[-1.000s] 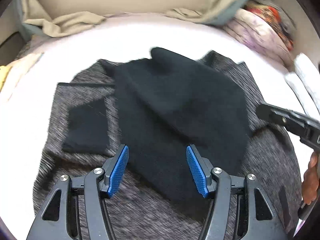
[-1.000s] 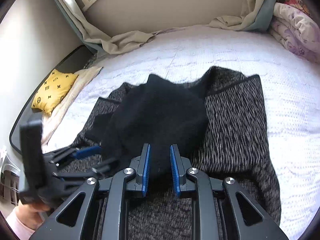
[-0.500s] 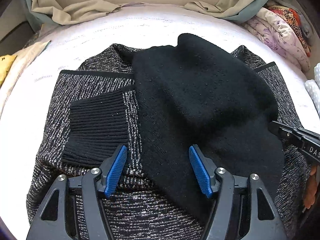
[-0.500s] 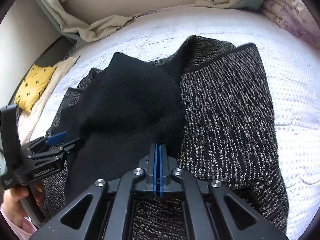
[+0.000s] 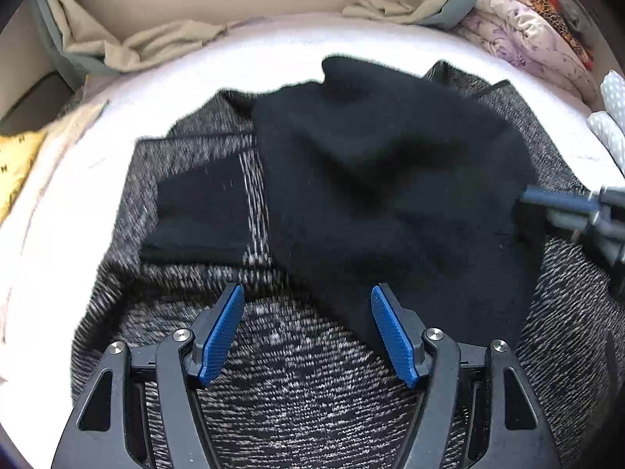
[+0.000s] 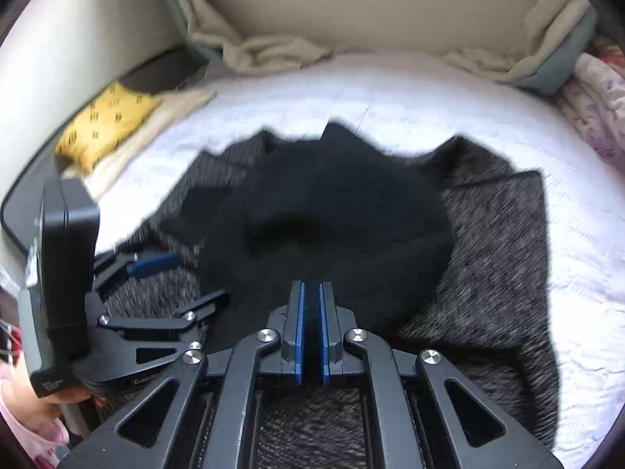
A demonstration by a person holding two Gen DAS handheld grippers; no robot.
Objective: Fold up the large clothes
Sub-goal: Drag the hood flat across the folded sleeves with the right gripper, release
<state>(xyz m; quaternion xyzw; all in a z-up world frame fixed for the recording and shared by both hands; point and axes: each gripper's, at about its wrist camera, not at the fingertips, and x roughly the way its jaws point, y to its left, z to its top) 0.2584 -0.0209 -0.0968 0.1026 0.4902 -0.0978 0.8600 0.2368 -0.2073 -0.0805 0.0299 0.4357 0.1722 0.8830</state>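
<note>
A large black-and-grey knit garment [image 5: 304, 391] lies spread on the white bed [image 5: 273, 54]. A plain black part [image 5: 390, 179] is folded over its middle, and a ribbed black cuff [image 5: 199, 211] lies to the left. My left gripper [image 5: 308, 332] is open and empty, hovering over the near hem. In the right wrist view the garment [image 6: 496, 242] and the black part [image 6: 336, 219] show again. My right gripper [image 6: 311, 305] is nearly shut on the near edge of the black part. The left gripper [image 6: 164, 273] shows at the left of that view.
Beige and grey bedding [image 5: 129, 47] is bunched along the headboard. A floral quilt [image 5: 535, 35] lies at the right. A yellow patterned cushion [image 6: 105, 125] sits at the bed's left edge. White mattress shows around the garment [image 6: 578, 258].
Both grippers pulled back and up, so the garment looks farther away. The right gripper still pinches the black part's edge, its pads now slightly parted. The left gripper stayed open.
</note>
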